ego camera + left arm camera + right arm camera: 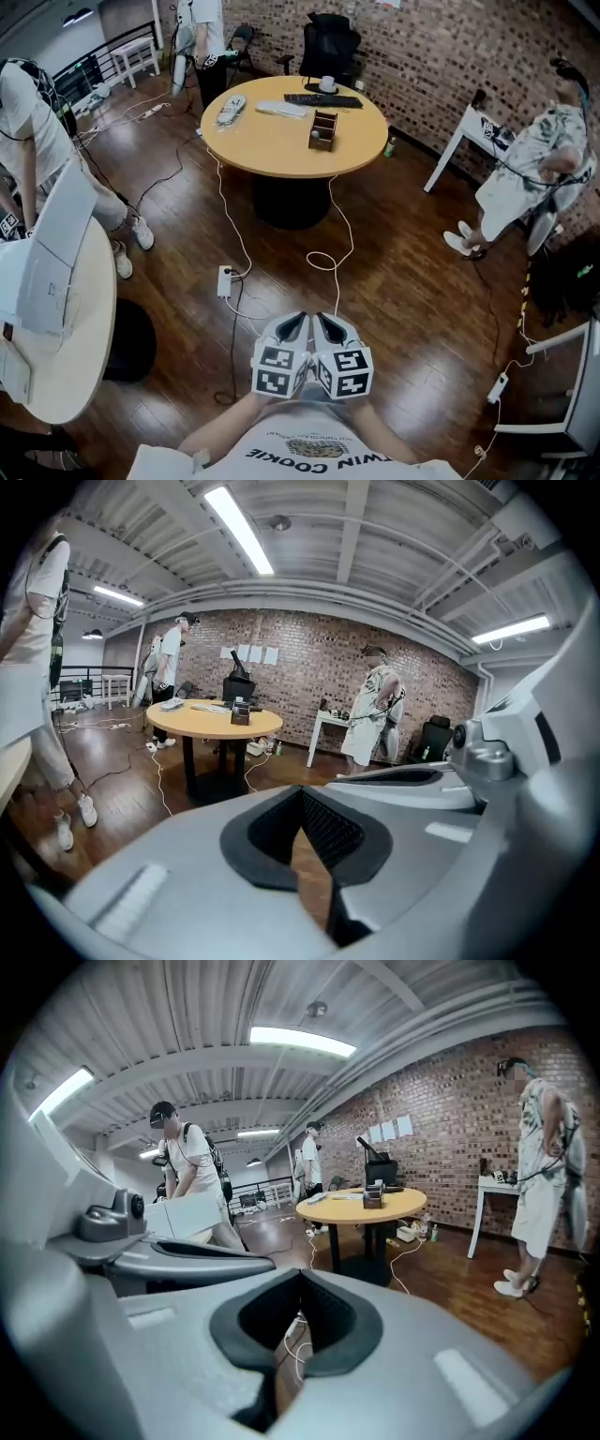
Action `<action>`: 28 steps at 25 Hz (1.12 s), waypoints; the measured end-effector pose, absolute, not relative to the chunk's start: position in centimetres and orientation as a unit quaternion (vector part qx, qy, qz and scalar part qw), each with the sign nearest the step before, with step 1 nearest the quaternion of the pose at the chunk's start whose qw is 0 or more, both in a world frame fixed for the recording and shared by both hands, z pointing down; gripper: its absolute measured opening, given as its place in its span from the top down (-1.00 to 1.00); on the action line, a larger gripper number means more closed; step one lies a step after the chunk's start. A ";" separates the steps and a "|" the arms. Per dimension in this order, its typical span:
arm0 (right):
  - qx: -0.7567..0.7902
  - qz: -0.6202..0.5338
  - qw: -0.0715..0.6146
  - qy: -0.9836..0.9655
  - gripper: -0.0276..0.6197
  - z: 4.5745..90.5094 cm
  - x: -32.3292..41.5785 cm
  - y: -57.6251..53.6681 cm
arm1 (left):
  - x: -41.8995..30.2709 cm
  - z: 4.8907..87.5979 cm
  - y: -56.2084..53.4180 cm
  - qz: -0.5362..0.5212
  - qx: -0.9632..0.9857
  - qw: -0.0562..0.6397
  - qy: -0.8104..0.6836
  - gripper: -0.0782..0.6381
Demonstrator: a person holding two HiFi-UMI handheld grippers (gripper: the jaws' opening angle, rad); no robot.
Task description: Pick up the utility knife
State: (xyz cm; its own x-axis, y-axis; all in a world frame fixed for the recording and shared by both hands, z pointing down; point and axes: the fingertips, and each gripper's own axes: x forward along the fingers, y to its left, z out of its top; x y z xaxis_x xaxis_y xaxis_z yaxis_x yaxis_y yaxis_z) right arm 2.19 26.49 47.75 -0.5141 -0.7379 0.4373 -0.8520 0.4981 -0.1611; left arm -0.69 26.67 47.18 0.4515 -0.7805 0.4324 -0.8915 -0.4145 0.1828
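Both grippers are held side by side close to my chest, over the wooden floor. In the head view my left gripper (292, 326) and my right gripper (328, 329) show with their marker cubes touching. Each gripper view shows the jaw tips meeting with nothing between them, so the left gripper (302, 791) and the right gripper (300, 1275) are both shut. A round wooden table (272, 141) stands well ahead, carrying a wooden organiser box (322, 130), a black keyboard (322, 99) and some white items (231, 110). I cannot pick out the utility knife among them.
A white round table (66, 375) with a white board on it stands at my left. Cables and a power strip (225, 280) lie on the floor between me and the wooden table. People stand at the left, far back and right. A white desk (469, 122) stands by the brick wall.
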 end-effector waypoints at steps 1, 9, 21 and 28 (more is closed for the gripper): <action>0.464 0.180 0.157 -0.853 0.91 47.7 2.7 25.5 | -0.1 47.2 25.7 0.143 0.828 0.194 -0.507 0.77; 0.435 0.178 0.155 -0.869 0.91 47.6 6.7 18.8 | 3.8 47.0 19.0 0.144 0.813 0.187 -0.532 0.77; 0.416 0.184 0.149 -0.878 0.91 47.6 8.8 12.8 | 6.2 46.9 13.2 0.160 0.803 0.174 -0.547 0.77; 0.420 0.176 0.160 -0.876 0.91 48.2 8.3 8.7 | 5.4 48.1 9.1 0.159 0.803 0.185 -0.544 0.77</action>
